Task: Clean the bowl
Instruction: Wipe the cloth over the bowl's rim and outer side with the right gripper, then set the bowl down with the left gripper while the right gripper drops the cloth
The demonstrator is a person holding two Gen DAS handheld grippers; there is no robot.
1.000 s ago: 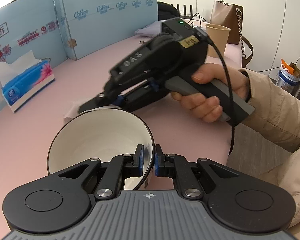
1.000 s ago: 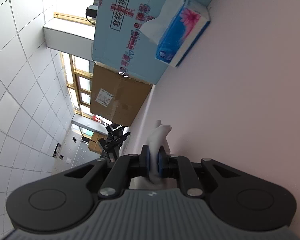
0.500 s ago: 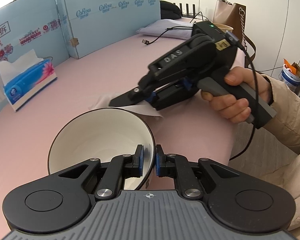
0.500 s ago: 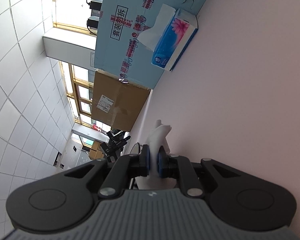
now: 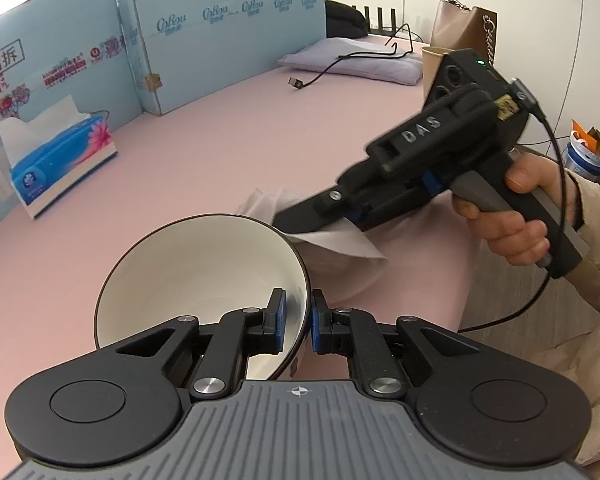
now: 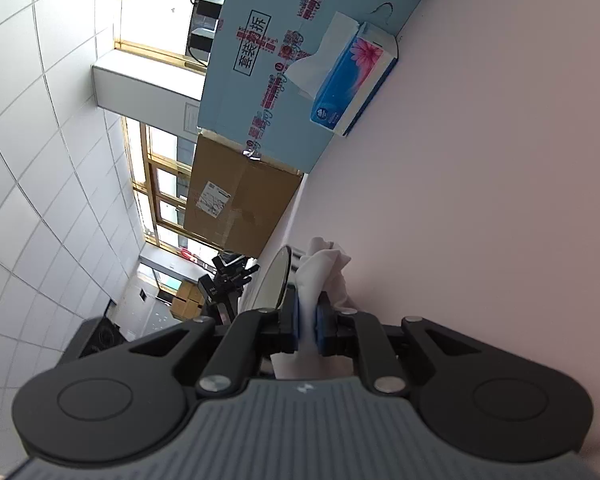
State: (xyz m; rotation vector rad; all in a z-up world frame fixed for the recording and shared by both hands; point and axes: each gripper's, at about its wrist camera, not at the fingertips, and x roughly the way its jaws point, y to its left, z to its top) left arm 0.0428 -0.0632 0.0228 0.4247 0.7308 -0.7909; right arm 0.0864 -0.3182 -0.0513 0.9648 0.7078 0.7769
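A white bowl (image 5: 204,276) with a dark rim is tilted over the pink table, its opening facing up and left. My left gripper (image 5: 297,322) is shut on its near rim, one pad inside and one outside. In the left wrist view the right gripper (image 5: 296,220) comes in from the right, held by a hand (image 5: 512,216), just beyond the bowl's far right rim. It is shut on a white tissue (image 5: 332,236) that hangs beside the bowl. From the right wrist camera, the right gripper (image 6: 308,326) pinches the tissue (image 6: 320,276), with the bowl's edge (image 6: 274,280) just to its left.
A blue tissue box (image 5: 60,164) stands at the table's far left in front of light blue panels (image 5: 220,28). A pillow (image 5: 356,60) with a cable, a paper cup (image 5: 432,60) and a bag (image 5: 464,28) are at the far right. A beige sleeve (image 5: 592,248) reaches in from the right.
The right gripper with the tissue has drawn back to the right, from above the bowl to beside its right rim. The left gripper and bowl have stayed put.
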